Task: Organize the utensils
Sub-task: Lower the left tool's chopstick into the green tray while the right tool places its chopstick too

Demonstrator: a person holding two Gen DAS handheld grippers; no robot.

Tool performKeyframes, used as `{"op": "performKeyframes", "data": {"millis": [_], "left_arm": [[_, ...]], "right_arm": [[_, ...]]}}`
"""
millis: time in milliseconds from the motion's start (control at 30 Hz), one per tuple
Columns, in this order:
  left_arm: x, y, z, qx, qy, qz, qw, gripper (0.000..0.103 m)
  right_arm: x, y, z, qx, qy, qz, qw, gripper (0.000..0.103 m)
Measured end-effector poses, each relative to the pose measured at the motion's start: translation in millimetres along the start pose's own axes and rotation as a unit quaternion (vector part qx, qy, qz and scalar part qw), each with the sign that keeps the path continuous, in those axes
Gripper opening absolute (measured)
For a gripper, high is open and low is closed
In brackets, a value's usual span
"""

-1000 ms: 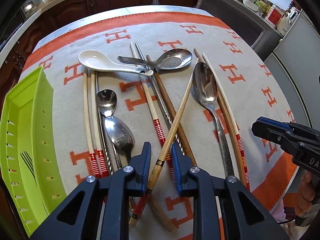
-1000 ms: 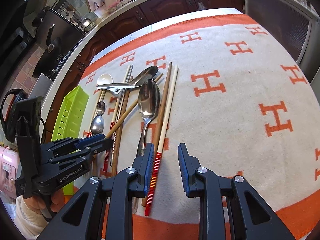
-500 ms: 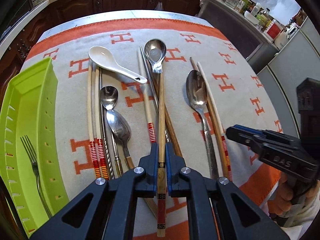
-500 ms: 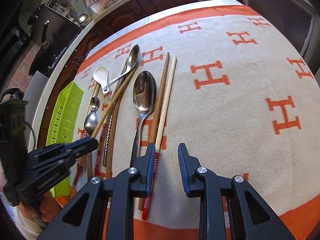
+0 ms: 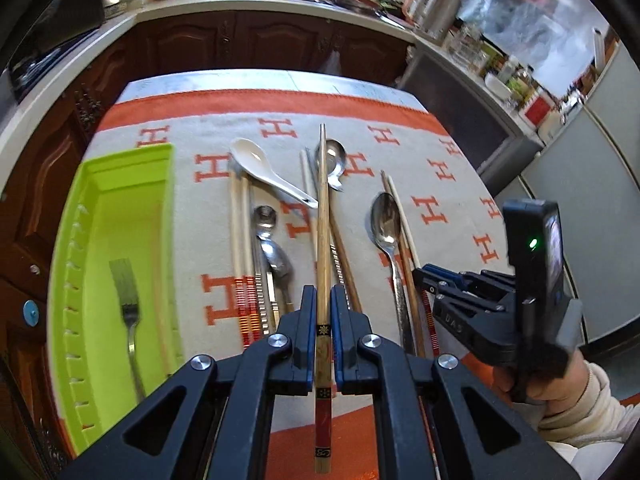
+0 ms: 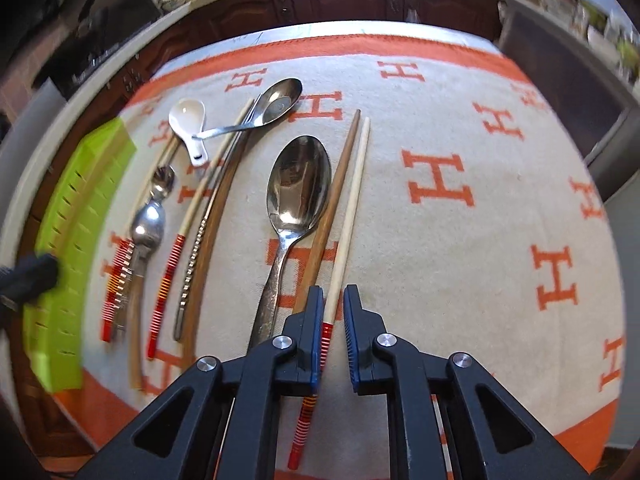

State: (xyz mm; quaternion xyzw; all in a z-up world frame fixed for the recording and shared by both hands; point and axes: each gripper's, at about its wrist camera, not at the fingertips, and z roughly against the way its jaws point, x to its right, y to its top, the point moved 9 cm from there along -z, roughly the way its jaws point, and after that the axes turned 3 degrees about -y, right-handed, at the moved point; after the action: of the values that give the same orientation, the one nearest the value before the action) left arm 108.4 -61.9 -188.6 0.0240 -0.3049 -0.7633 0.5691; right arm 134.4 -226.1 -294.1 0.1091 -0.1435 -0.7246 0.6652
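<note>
Left gripper [image 5: 323, 322] angling steeply down over the orange-and-cream cloth [image 6: 460, 240], clamping one brown chopstick [image 5: 322, 216] lifted clear of the pile. Right gripper [image 6: 333, 320] also tilting steeply down, jaws just narrowing around one cream chopstick [image 6: 352, 216] lying beside the large spoon [image 6: 298, 188], right pad not yet touching. One fork [image 5: 128, 304] lying in the green tray [image 5: 120, 168]; five spoons counted on the cloth.

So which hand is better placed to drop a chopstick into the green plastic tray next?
Left. The left gripper is already shut on a wooden chopstick, beside the green plastic tray; the right gripper has not gripped yet.
</note>
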Motion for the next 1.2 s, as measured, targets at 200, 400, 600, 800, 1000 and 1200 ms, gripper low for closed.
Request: {"op": "performKeyframes", "data": {"millis": [200,400,600,800,1000,1200], "left_arm": [[-54.0,2.1,44.4,0.042,0.062,0.041,0.9963,0.004],[-110.0,-14.6,57.6,0.051,0.109,0.085,0.9892,0.005],[-149.5,-39.9,40.4,0.029,0.12,0.12,0.9851,0.005],[-161.4,-52.7,38.5,0.032,0.124,0.133,0.9828,0.024],[-170.1,-47.6,66.6,0.069,0.133,0.138,0.979,0.041],[-182.7,-41.1,97.3,0.098,0.162,0.134,0.9727,0.051]], "right_arm": [[-5.0,1.8,0.1,0.018,-0.041,0.008,0.999,0.007],[10.3,-0.6,6.5,0.006,-0.001,-0.071,0.997,0.005],[-7.4,6.2,56.7,0.037,0.054,-0.085,0.994,0.005],[-62.8,15.7,102.8,0.048,0.111,-0.049,0.991,0.005],[-135.8,21.5,124.1,0.029,0.165,-0.007,0.986,0.005],[-206.4,26.2,124.2,0.007,0.197,0.022,0.98,0.005]]}}
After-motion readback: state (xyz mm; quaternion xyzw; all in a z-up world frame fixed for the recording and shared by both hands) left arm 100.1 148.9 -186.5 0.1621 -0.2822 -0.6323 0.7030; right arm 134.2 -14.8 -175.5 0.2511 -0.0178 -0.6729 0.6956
